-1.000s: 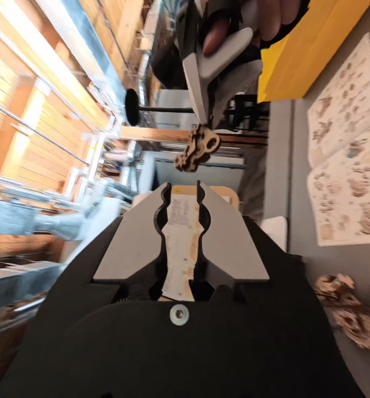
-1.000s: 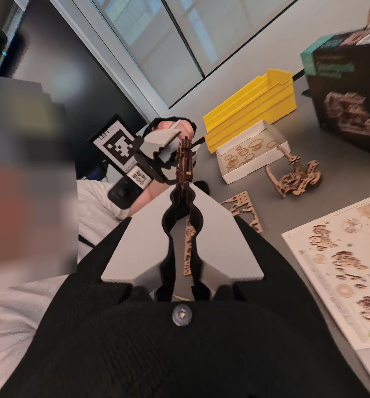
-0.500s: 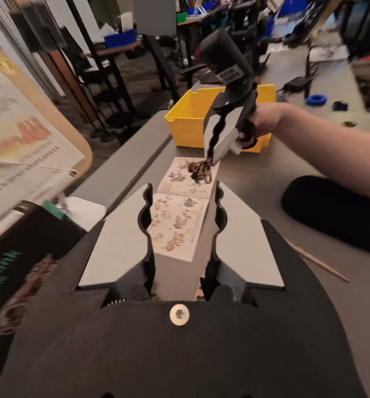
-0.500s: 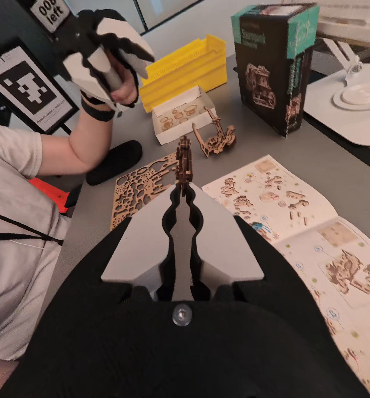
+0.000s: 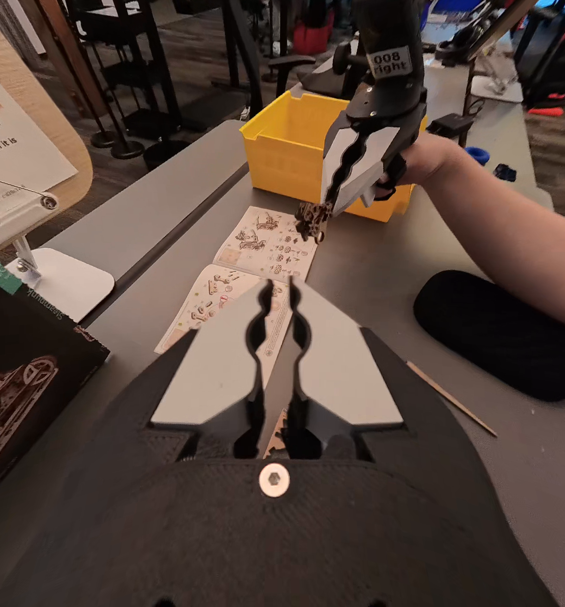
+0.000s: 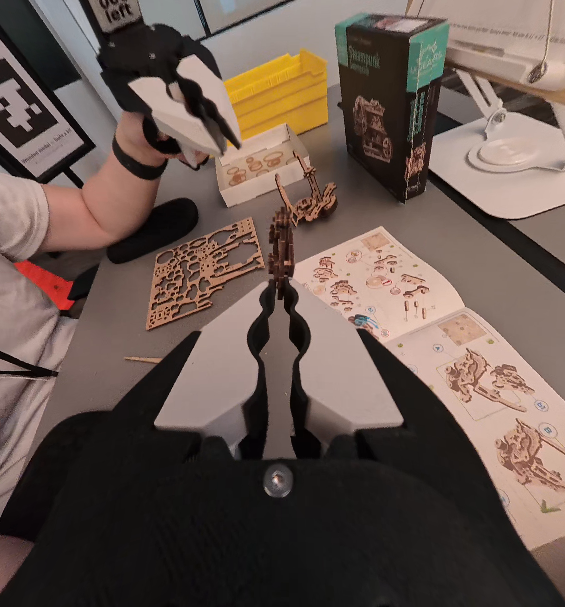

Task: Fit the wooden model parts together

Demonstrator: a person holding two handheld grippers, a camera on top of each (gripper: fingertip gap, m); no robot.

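The right gripper (image 6: 279, 289) has its jaws pinching a small stacked wooden gear piece (image 6: 280, 249) at their very tips, held up in the air above the grey bench (image 6: 471, 236), over the edge of the open instruction booklet (image 6: 439, 345). The left gripper (image 5: 279, 285) holds nothing; its jaws stand a narrow gap apart, with the booklet showing between them. In the right wrist view it is raised above the far left of the bench, pointing down toward a white tray (image 6: 261, 170) of loose wooden rings. Just beside that tray rests a partly built wooden model (image 6: 310, 203), and nearer lies the punched-out plywood sheet (image 6: 202, 269). A dark product box with teal trim (image 6: 389, 108) stands upright behind the model; it carries printed lettering and a picture of a machine. A yellow bin (image 6: 281, 95) sits at the far edge. Each gripper bears a small printed label, and a black-and-white marker sign (image 6: 15, 108) stands at the left. A thin wooden stick (image 6: 143, 359) lies on the bench near a black pad (image 6: 156, 226).
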